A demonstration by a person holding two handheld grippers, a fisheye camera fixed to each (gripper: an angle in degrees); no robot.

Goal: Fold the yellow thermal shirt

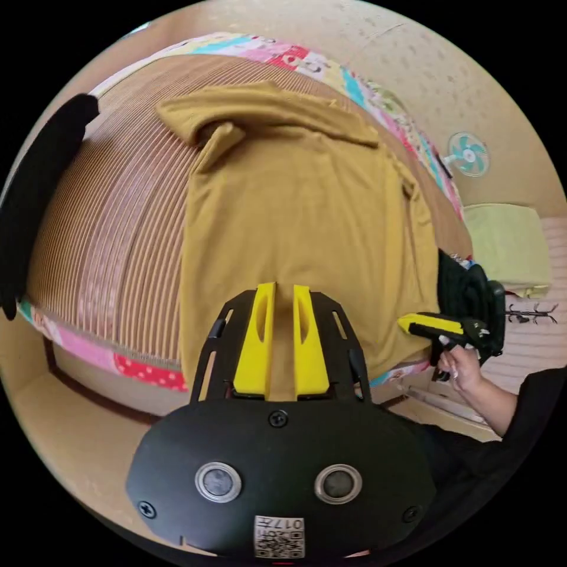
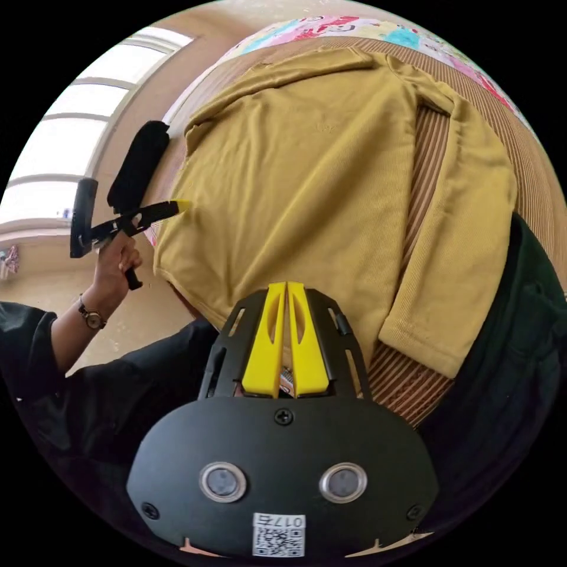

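While the mustard-yellow ribbed thermal shirt (image 1: 295, 224) lies spread flat on the bed with a brown striped mat (image 1: 118, 224), the left hand-held gripper (image 1: 282, 292) with yellow jaws hovers at the shirt's hem, and its jaws stand a little apart with a narrow gap; whether they pinch the cloth, I cannot tell. In the right gripper view this left hand-held gripper (image 2: 177, 205) is held by a hand (image 2: 115, 260) at the shirt's side edge. A long black object (image 1: 41, 195) lies at the mat's left side. One sleeve (image 1: 260, 109) is folded across the top of the shirt. The right hand-held gripper (image 2: 286, 289) has its jaws almost closed, tips nearly touching, over the hem. Beside it the other sleeve (image 2: 460, 236) lies along the body, and a dark green garment (image 2: 520, 331) lies at the right.
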